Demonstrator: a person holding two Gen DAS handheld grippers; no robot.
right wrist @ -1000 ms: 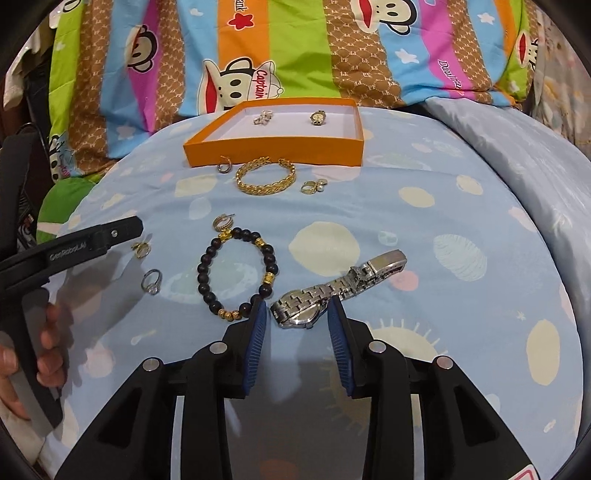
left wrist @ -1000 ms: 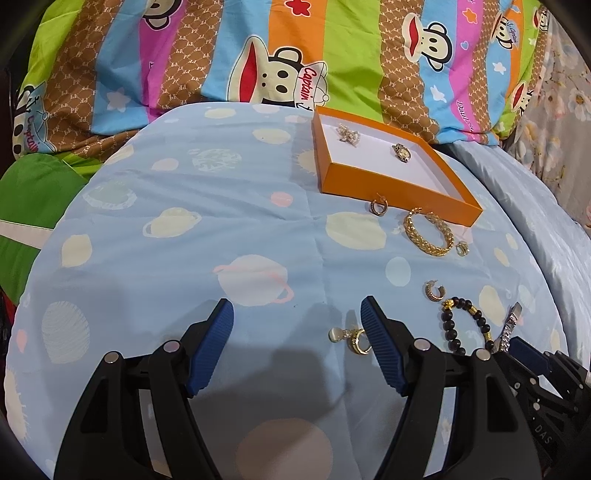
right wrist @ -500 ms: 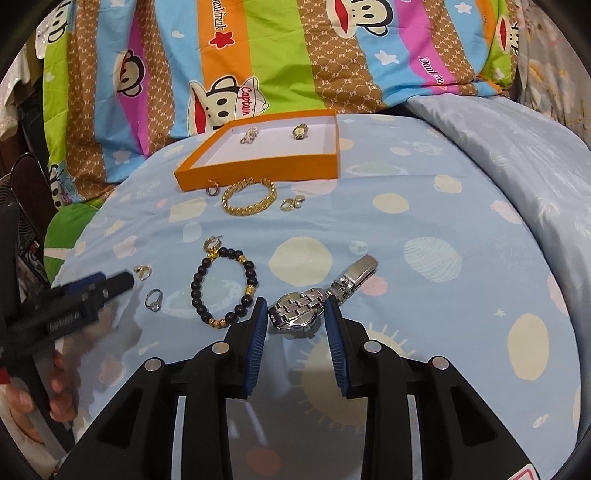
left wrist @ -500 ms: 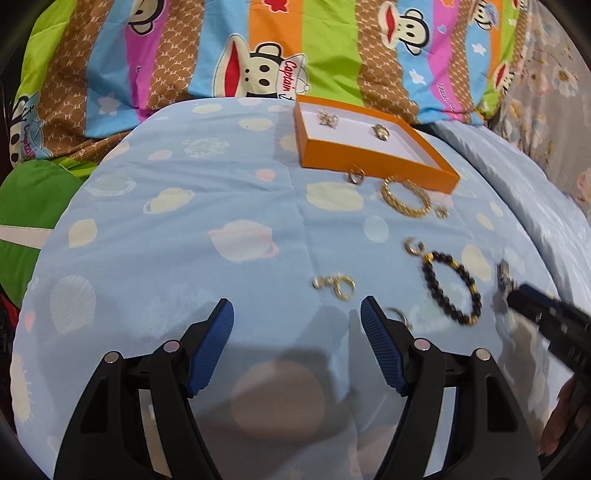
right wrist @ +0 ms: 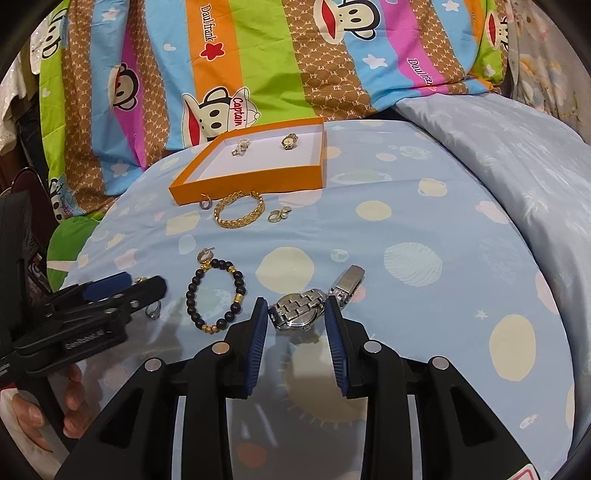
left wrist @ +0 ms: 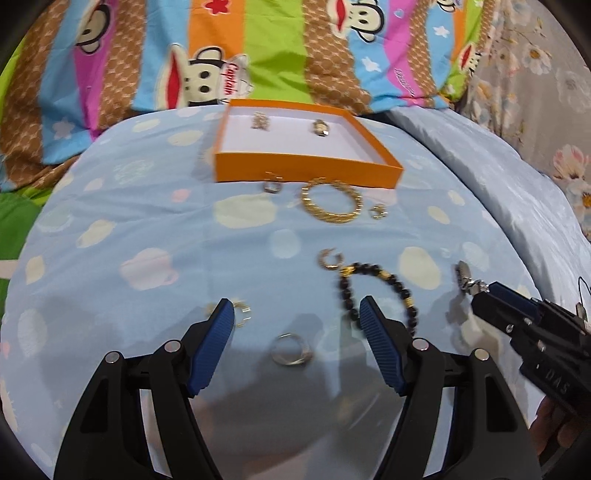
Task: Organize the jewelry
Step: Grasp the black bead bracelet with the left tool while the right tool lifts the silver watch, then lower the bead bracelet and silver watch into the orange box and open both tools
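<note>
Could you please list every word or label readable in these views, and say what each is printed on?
"Captain": monkey's cap on the striped blanket.
"Daulfrank": blanket's orange stripe.
"DAS": right gripper body.
Left gripper body: white label, too blurred.
Silver watch dial: unreadable.

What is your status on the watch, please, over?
Right gripper shut on silver watch. Left gripper open above silver ring. Bead bracelet close beside watch, apart. Orange tray ahead, two pieces inside.

The left view is motion-blurred: the two small pieces in the box (left wrist: 295, 168) cannot be made out. There the left gripper's pad (left wrist: 216, 341) covers part of an earring (left wrist: 242, 314), and the other pad hides part of the bead bracelet (left wrist: 384, 291).
</note>
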